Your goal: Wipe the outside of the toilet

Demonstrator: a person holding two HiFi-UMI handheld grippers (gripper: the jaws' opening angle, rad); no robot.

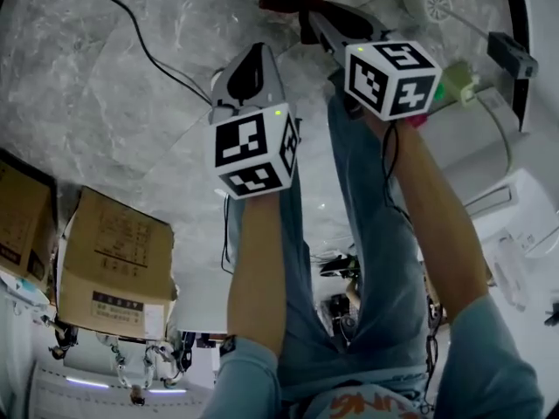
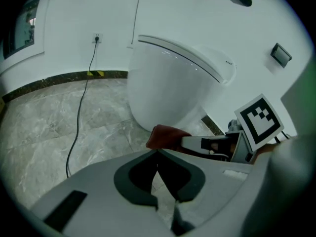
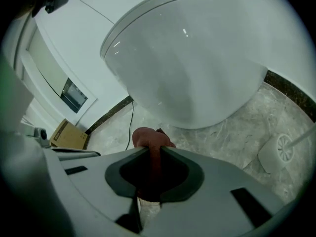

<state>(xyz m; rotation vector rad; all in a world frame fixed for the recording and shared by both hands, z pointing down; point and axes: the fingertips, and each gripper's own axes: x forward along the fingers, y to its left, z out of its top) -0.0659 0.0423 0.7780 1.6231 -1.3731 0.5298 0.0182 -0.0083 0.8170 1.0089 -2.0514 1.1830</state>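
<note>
Grey marble floor [image 1: 105, 77], white ceramic toilet [image 3: 197, 68] ahead; right gripper [image 3: 154, 148] clenched on reddish-brown cloth [image 3: 149, 139], short of bowl; left gripper [image 2: 156, 150] closed, empty; wiping seemingly not begun, whole outside left.

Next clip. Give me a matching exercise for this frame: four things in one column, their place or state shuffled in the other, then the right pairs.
Things:
1. red cloth
2. left claw
3. black cable
4. white brush

Place or state:
A. shut, nothing in it
B. runs from the wall socket over the floor
C. on the floor beside the toilet
D. pinched in the right claw

Pairs: 1-D, 2-A, 3-B, 4-C.
</note>
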